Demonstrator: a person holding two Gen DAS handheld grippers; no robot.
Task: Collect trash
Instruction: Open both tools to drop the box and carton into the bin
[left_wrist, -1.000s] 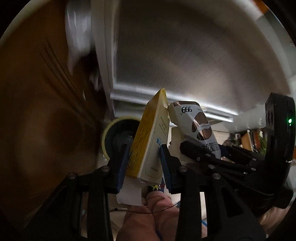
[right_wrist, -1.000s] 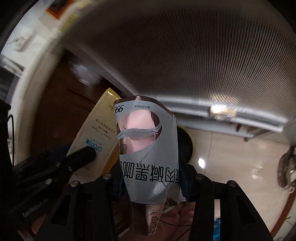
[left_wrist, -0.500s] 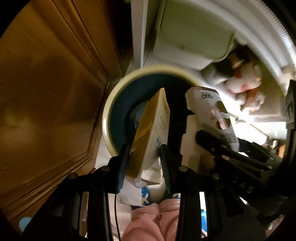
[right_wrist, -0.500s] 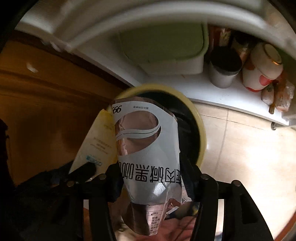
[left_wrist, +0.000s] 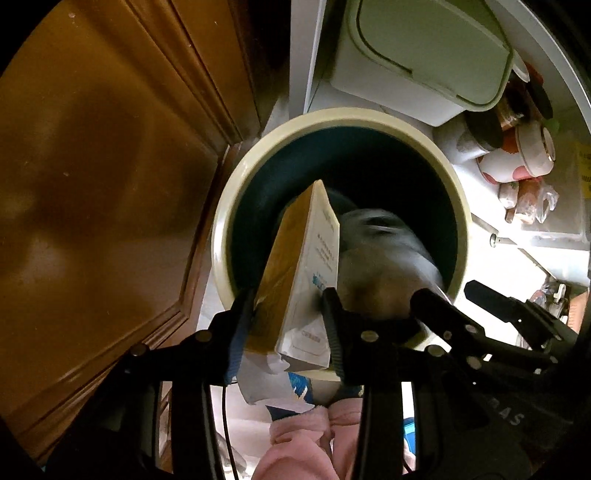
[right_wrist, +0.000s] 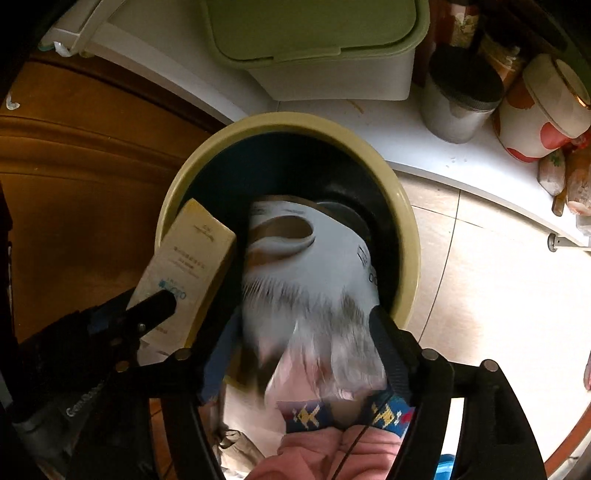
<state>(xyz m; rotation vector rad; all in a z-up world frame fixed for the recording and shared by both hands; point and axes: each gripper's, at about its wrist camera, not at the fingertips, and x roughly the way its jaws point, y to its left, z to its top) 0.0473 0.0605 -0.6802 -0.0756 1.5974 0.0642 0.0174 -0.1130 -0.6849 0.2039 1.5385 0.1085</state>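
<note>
A round bin (left_wrist: 229, 206) with a cream rim and dark inside stands on the floor right below both grippers. My left gripper (left_wrist: 286, 299) has its pads on a flat yellow and white box (left_wrist: 295, 280), which hangs tilted over the bin's mouth; its jaws are opening. The same box (right_wrist: 188, 251) shows at the left in the right wrist view. My right gripper (right_wrist: 303, 321) is opening, and a grey and white snack bag (right_wrist: 314, 269) is slipping, blurred, between its spread pads into the bin (right_wrist: 402, 229).
A white container with a green lid (right_wrist: 314, 33) stands behind the bin on a low white shelf (right_wrist: 424, 147), beside a dark-lidded jar (right_wrist: 458, 99) and a red and white canister (right_wrist: 539, 110). A brown wooden door (left_wrist: 92, 184) is on the left, pale floor tiles (right_wrist: 498, 277) on the right.
Both grippers have come down close over the bin, which now fills the views. The right jaws have spread and the bag, held still before, is sliding down in a blur.
</note>
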